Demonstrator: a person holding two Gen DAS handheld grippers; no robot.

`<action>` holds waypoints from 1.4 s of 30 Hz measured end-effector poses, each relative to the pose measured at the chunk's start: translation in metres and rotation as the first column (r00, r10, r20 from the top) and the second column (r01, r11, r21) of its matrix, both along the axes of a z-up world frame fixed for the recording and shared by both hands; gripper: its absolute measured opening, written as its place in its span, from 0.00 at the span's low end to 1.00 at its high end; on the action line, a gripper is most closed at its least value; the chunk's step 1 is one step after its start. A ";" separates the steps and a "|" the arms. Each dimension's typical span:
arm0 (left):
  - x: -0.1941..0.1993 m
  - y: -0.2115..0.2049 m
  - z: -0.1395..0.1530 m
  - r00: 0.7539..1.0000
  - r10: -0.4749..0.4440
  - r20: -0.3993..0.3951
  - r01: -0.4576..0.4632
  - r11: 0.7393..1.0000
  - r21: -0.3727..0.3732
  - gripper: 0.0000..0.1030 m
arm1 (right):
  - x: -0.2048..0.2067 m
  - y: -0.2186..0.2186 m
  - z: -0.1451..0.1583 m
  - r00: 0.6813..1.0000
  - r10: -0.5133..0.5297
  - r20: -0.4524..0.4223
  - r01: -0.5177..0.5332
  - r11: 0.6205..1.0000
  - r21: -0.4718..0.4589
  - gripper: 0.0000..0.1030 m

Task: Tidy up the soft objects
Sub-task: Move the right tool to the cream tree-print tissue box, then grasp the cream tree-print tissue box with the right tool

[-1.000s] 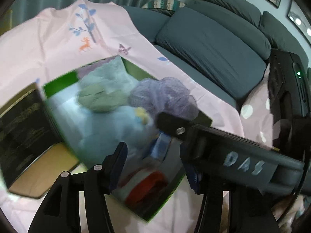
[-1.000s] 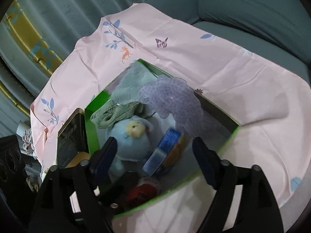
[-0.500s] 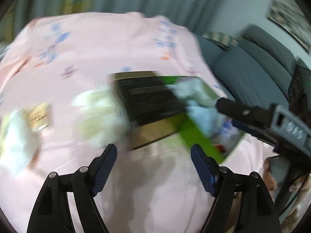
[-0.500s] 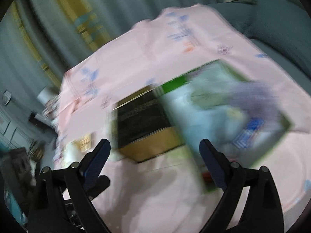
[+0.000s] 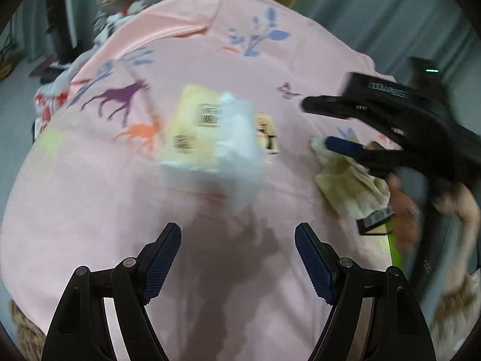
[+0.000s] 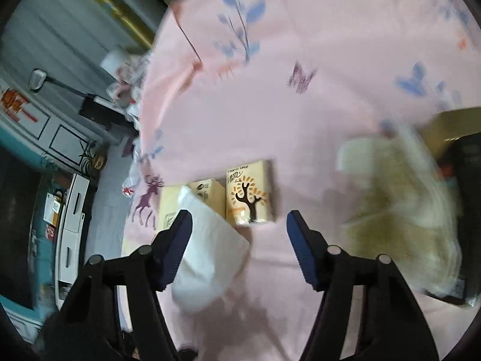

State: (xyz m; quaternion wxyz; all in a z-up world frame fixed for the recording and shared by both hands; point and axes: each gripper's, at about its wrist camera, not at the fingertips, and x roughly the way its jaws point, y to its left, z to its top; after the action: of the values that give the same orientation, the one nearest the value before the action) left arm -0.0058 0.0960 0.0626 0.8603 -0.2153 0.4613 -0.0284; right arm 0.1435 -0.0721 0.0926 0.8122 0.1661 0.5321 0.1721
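Pink printed sheet (image 6: 300,126) bears boxy tissue packs (image 6: 249,194), crumpled cloth (image 6: 399,210).

My left wrist camera looks down along my fingers at the pink sheet (image 5: 126,198), close above it, tissue packs (image 5: 198,126) at frame centre. My right wrist camera faces the same sheet (image 6: 300,126) from nearby; both views share those packs (image 6: 249,192) and the white cloth (image 6: 207,258).

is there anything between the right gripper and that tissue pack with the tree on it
Nothing visible blocks it. The right gripper is open above the pink sheet, with the tree-print tissue pack just ahead. A white tissue lies by its left finger, off that line.
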 end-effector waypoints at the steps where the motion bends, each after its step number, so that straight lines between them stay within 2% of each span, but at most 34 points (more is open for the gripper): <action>1: -0.001 0.004 -0.002 1.000 0.006 -0.005 -0.006 1.000 -0.008 0.76 | 0.010 0.006 -0.010 0.999 -0.003 -0.032 0.003 1.000 0.001 0.60; 5: -0.002 0.019 -0.013 0.999 0.027 -0.040 -0.028 1.000 -0.011 0.76 | 0.033 0.021 -0.040 0.996 -0.015 -0.092 0.014 1.000 -0.015 0.56; 7: -0.003 0.023 -0.014 0.999 0.023 -0.043 -0.024 1.000 -0.013 0.76 | 0.036 0.021 -0.050 0.993 -0.030 -0.118 0.028 0.999 -0.019 0.50; 9: -0.004 0.025 -0.014 0.999 0.020 -0.039 -0.021 1.000 -0.020 0.76 | 0.039 0.021 -0.058 0.987 -0.040 -0.154 0.034 0.999 -0.041 0.37; 11: -0.004 0.026 -0.014 0.999 0.022 -0.031 -0.023 0.999 -0.032 0.76 | 0.038 0.021 -0.060 0.989 -0.038 -0.141 0.033 0.999 -0.035 0.34; 12: -0.004 0.026 -0.013 0.999 0.021 -0.028 -0.022 0.999 -0.035 0.76 | 0.036 0.020 -0.059 0.991 -0.038 -0.131 0.033 0.999 -0.039 0.26; 15: -0.004 0.024 -0.011 1.000 0.015 -0.024 -0.016 0.999 -0.039 0.76 | 0.026 0.006 -0.052 0.991 -0.048 -0.122 0.045 0.999 -0.023 0.18; 19: -0.005 0.019 -0.009 1.000 0.005 -0.016 -0.005 0.999 -0.041 0.76 | 0.006 -0.011 -0.039 0.995 -0.044 -0.091 0.042 0.999 -0.020 0.18; 24: -0.005 0.005 -0.009 0.999 -0.036 -0.023 0.035 0.998 -0.059 0.76 | -0.047 -0.045 -0.025 0.996 -0.045 -0.077 0.042 0.999 -0.031 0.18; 31: -0.010 -0.031 -0.010 0.992 -0.120 -0.024 0.118 0.990 -0.070 0.76 | -0.107 -0.078 -0.026 0.994 -0.052 -0.095 0.045 0.997 -0.067 0.19; 35: -0.012 -0.056 -0.017 0.980 -0.194 -0.046 0.189 0.978 -0.085 0.76 | -0.129 -0.091 -0.030 0.991 -0.071 -0.112 0.063 0.995 -0.079 0.23; 37: -0.013 -0.068 -0.022 0.971 -0.228 -0.066 0.221 0.970 -0.102 0.76 | -0.135 -0.097 -0.030 0.990 -0.097 -0.107 0.084 0.989 -0.121 0.23; 38: -0.013 -0.074 -0.023 0.967 -0.243 -0.070 0.235 0.966 -0.109 0.76 | -0.138 -0.099 -0.029 0.990 -0.097 -0.099 0.085 0.989 -0.118 0.25; 42: -0.011 -0.100 -0.028 0.947 -0.311 -0.078 0.301 0.947 -0.116 0.76 | -0.141 -0.118 -0.033 0.985 -0.130 -0.115 0.124 0.991 -0.053 0.45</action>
State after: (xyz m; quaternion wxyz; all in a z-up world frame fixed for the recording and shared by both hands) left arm -0.0170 -0.0038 0.0350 0.8104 -0.1860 0.5273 -0.1750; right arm 0.0022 -0.1900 0.0596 0.7923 0.1908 0.5713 0.0976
